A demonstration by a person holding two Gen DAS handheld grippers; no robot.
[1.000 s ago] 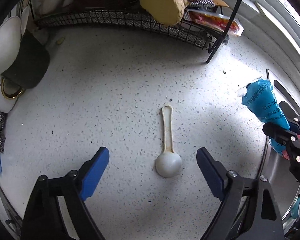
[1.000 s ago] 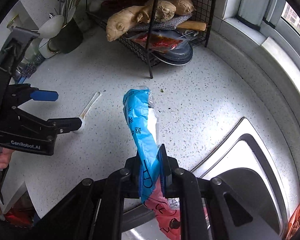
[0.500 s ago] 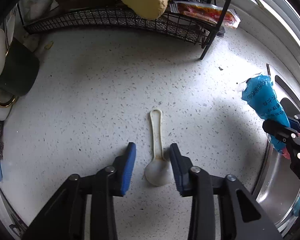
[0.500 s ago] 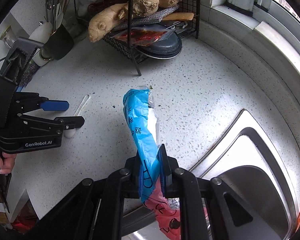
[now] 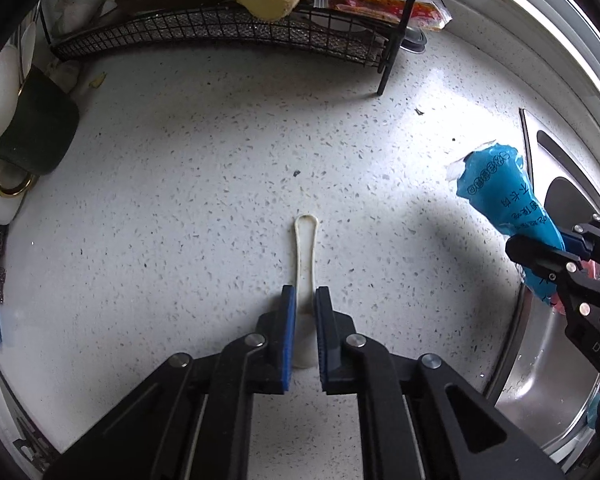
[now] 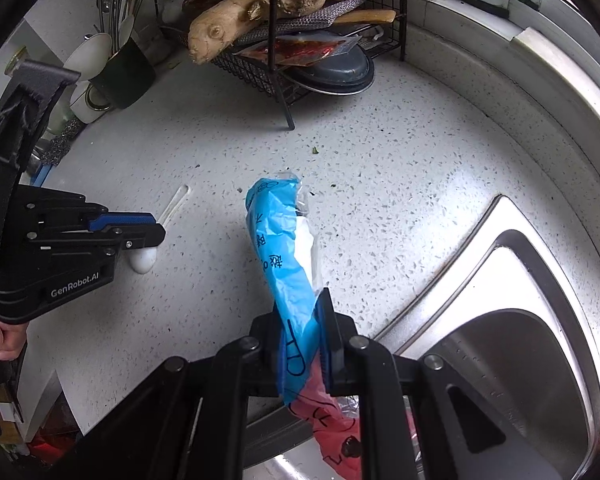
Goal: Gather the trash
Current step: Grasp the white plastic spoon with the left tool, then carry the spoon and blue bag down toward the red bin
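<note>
A white plastic spoon (image 5: 305, 248) lies on the speckled counter, handle pointing away from me. My left gripper (image 5: 305, 300) is shut on the spoon where the handle meets the bowl; it also shows in the right wrist view (image 6: 156, 228), with the spoon's bowl (image 6: 143, 261) under it. My right gripper (image 6: 305, 312) is shut on a crumpled blue and red plastic wrapper (image 6: 286, 240), held above the counter by the sink; the wrapper also shows in the left wrist view (image 5: 500, 196).
A black wire rack (image 6: 276, 68) with ginger roots (image 6: 228, 28) and a red packet stands at the back. A dark utensil cup (image 6: 120, 76) with spoons stands back left. A steel sink (image 6: 512, 360) lies at the right. A window sill runs behind.
My left gripper has moved forward over the spoon and its jaws have closed from wide open onto the spoon. My right gripper keeps holding the wrapper and has barely shifted.
</note>
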